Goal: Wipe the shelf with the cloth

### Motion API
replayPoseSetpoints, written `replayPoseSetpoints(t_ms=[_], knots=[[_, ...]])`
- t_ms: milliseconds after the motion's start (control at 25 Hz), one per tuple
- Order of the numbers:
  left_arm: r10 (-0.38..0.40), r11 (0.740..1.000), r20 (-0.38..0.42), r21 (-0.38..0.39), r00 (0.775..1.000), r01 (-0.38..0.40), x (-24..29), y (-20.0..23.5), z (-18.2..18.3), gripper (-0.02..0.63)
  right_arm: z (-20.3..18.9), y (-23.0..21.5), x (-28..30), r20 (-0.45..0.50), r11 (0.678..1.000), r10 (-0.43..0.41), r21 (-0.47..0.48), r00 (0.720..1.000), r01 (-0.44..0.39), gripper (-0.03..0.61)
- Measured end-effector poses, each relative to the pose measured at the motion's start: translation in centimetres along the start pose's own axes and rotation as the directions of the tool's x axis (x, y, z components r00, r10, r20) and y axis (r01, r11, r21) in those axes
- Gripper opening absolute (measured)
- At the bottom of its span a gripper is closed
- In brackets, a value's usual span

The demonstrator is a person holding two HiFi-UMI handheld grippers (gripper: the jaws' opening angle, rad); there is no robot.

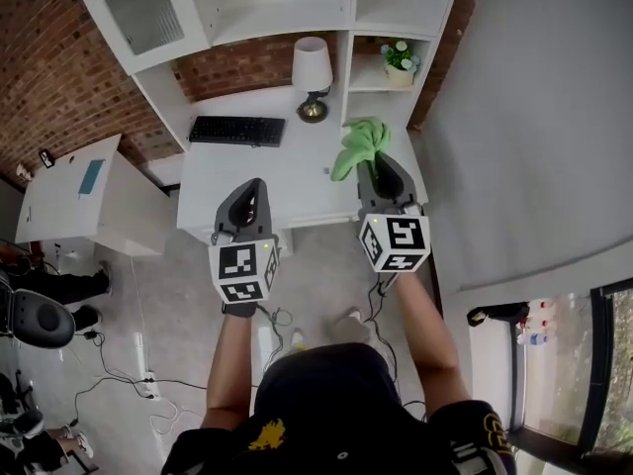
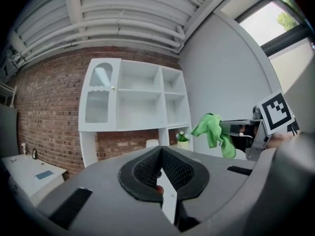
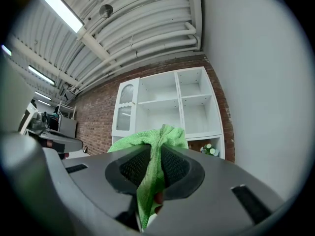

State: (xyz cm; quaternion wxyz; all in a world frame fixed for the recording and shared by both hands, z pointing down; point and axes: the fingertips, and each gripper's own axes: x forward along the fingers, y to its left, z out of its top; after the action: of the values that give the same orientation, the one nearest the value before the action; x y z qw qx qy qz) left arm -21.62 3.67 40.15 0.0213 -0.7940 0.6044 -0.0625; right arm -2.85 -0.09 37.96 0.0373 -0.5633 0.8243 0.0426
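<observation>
A white shelf unit (image 1: 287,3) (image 2: 140,102) (image 3: 167,104) rises over a white desk (image 1: 287,181) against a brick wall. My right gripper (image 1: 382,169) (image 3: 156,150) is shut on a green cloth (image 1: 360,146) (image 3: 150,171). The cloth bunches above the jaws and hangs over the desk's right part, below the shelves. In the left gripper view the cloth (image 2: 213,131) shows at the right, hanging from the right gripper (image 2: 246,132). My left gripper (image 1: 254,188) (image 2: 161,152) hovers over the desk's front edge, shut with nothing between its pads.
On the desk lie a black keyboard (image 1: 237,130) and a white lamp (image 1: 313,67). A potted plant (image 1: 400,61) sits in the lower right shelf cell. A grey wall (image 1: 534,117) bounds the right. A low white table (image 1: 79,201) and a chair (image 1: 35,320) stand at the left.
</observation>
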Motion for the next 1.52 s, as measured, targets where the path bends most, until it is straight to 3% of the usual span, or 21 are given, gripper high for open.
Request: replayPoseSetpoints(t_ms=[360, 680, 880, 1080, 1280, 1520], knots=[[0.020, 0.999, 0.031, -0.046, 0.999, -0.018, -8.3, 6.9, -3.1, 0.017, -2.8, 10.5, -5.0, -0.040, 0.999, 0.007, 0.053, 0.999, -0.005, 0.063], [0.007, 0.999, 0.047, -0.046, 0.999, -0.005, -10.8, 9.2, -3.0, 0.017, -2.0, 15.2, -5.8, -0.038, 1.000, 0.017, 0.022, 0.999, -0.016, 0.063], [-0.006, 0.999, 0.059, -0.050, 0.998, 0.009, -11.2, 9.7, -2.9, 0.017, -1.4, 16.1, -5.8, -0.035, 1.000, 0.003, -0.003, 0.999, -0.003, 0.063], [-0.004, 0.995, 0.068, -0.103, 0.998, 0.011, -11.6, 10.0, -2.9, 0.017, -1.6, 17.3, -5.7, -0.042, 1.000, 0.023, -0.019, 0.999, -0.024, 0.063], [-0.030, 0.996, 0.069, -0.085, 0.997, 0.036, -11.6, 9.2, -3.1, 0.017, -1.5, 18.0, -6.3, -0.046, 0.999, 0.029, -0.032, 0.998, -0.031, 0.063], [-0.026, 0.997, 0.050, -0.067, 0.998, 0.030, -11.3, 8.7, -3.8, 0.017, -0.8, 14.4, -7.0, -0.046, 0.999, -0.029, -0.023, 0.999, 0.028, 0.063]])
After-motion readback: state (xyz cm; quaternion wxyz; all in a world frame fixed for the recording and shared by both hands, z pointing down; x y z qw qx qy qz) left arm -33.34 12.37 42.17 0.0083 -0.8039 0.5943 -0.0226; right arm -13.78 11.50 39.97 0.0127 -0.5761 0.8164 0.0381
